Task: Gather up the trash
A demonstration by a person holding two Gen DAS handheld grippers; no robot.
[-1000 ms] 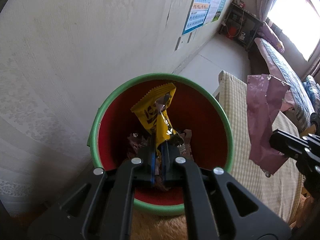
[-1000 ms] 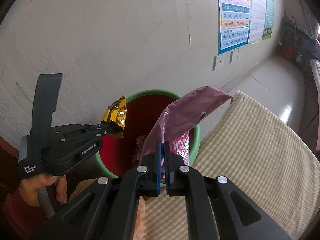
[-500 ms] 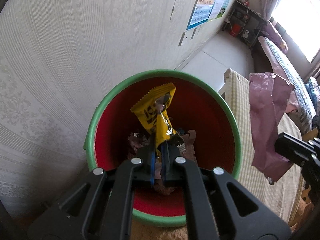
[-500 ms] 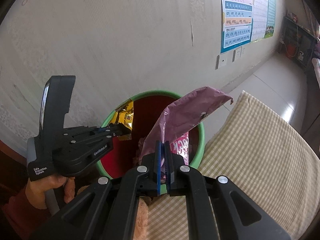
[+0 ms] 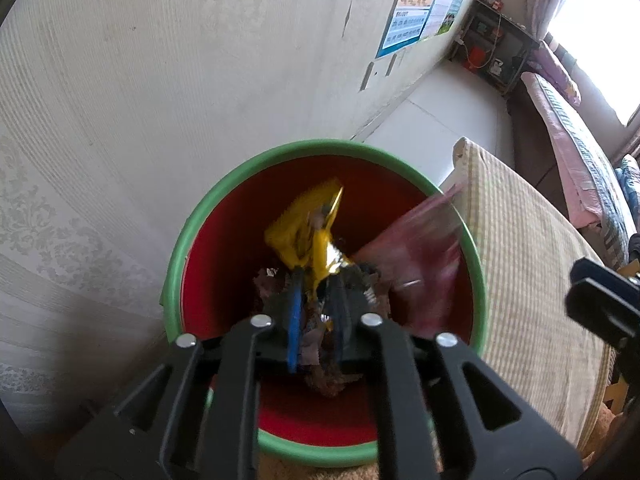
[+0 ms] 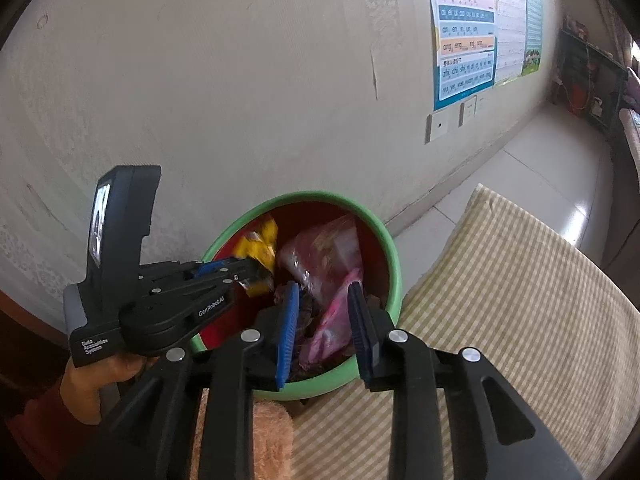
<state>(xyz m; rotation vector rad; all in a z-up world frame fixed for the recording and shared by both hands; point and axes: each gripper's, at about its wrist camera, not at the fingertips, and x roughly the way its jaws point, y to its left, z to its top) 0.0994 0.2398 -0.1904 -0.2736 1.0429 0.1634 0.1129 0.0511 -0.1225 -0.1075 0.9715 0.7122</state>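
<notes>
Gripping hand (image 6: 86,384) under left claw (image 6: 250,274), right view only

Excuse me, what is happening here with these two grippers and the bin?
A person is throwing snack wrappers into the red bin with a green rim. Both grippers hang over it and their jaws are opening. The left gripper is letting go of a yellow wrapper, which is between its fingers. The pink wrapper from the right gripper is blurred and looks to be dropping onto the trash already inside.
</notes>
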